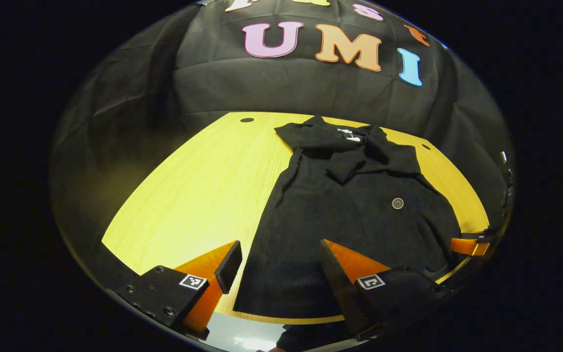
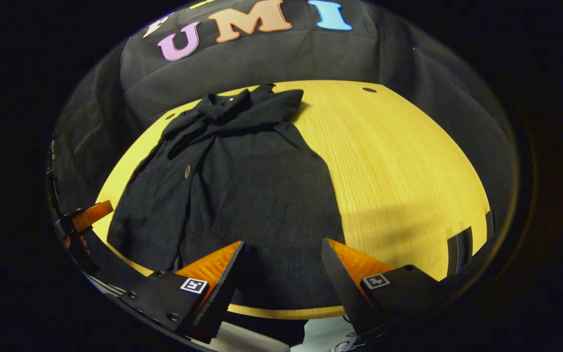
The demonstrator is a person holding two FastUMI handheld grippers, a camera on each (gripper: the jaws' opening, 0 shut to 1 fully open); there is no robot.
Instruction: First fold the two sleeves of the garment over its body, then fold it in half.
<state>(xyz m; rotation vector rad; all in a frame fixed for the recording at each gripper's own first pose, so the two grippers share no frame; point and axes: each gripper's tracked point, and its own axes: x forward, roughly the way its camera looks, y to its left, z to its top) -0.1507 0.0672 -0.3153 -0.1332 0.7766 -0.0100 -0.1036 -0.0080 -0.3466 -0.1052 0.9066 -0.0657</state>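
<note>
Garment (image 1: 355, 220): black, spread flat on yellow wooden table (image 1: 198, 195), collar toward booth wall, hem at near edge. Both sleeves already folded over upper body, crossing just below collar; exact overlap hard to read, black on black. One round button (image 1: 398, 203) visible on front, small pale label at neck too small to make out. Hem partly cut off behind fingers and table edge.

Left gripper (image 1: 281, 264): jaws wide apart, holding nothing, above near-left part of hem; contact with cloth impossible to tell.

Right gripper (image 2: 284, 264): also spread open and empty, over near hem of garment (image 2: 242, 195), table (image 2: 399, 171) bare to its right. Other gripper at far left rim of right gripper view, mostly cut off, a bit of hand beneath it.
</note>
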